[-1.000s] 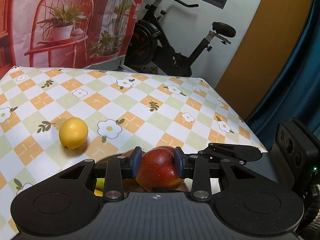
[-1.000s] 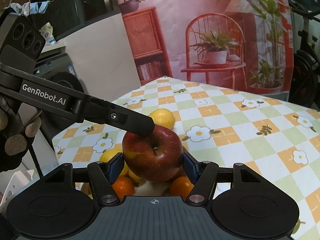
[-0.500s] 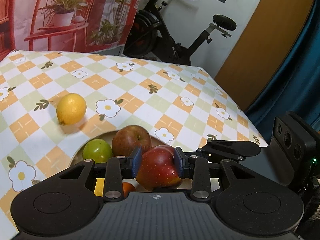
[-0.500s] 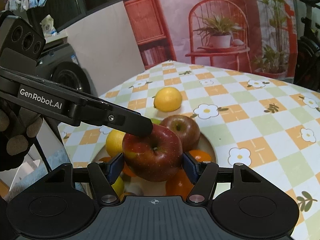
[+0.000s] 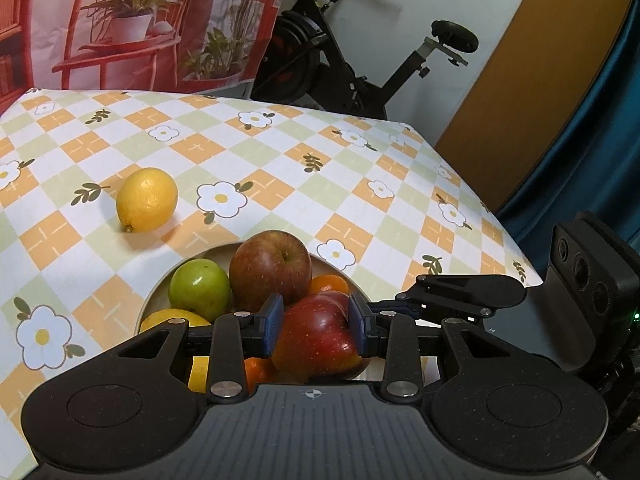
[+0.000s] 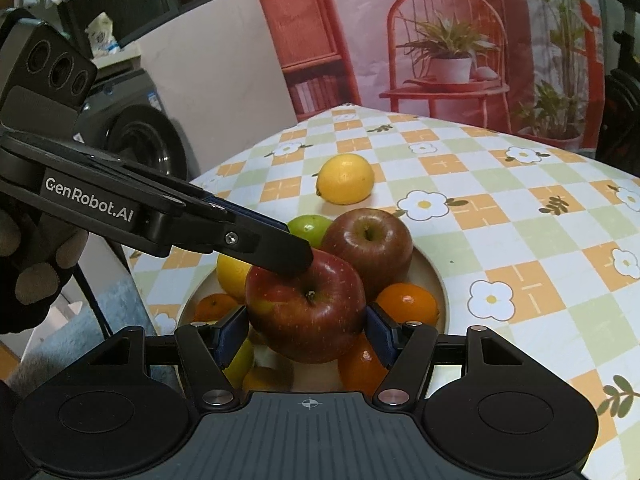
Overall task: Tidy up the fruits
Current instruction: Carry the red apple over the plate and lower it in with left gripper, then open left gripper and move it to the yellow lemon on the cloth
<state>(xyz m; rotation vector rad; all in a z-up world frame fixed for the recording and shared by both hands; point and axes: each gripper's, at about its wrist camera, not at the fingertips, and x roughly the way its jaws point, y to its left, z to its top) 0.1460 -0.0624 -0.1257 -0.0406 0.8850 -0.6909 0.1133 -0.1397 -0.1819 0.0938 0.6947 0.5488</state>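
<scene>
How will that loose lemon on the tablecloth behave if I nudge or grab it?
The lemon lies on its side on the flat tablecloth, apart from the bowl, so a push would probably roll it unevenly. Its oval shape tapers at the ends, so gripping across the middle looks safest. The dimpled rind probably grips well.

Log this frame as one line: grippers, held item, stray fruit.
left gripper: shut on dark red apple | right gripper: shut on same apple, over round fruit plate | yellow lemon: loose on tablecloth
</scene>
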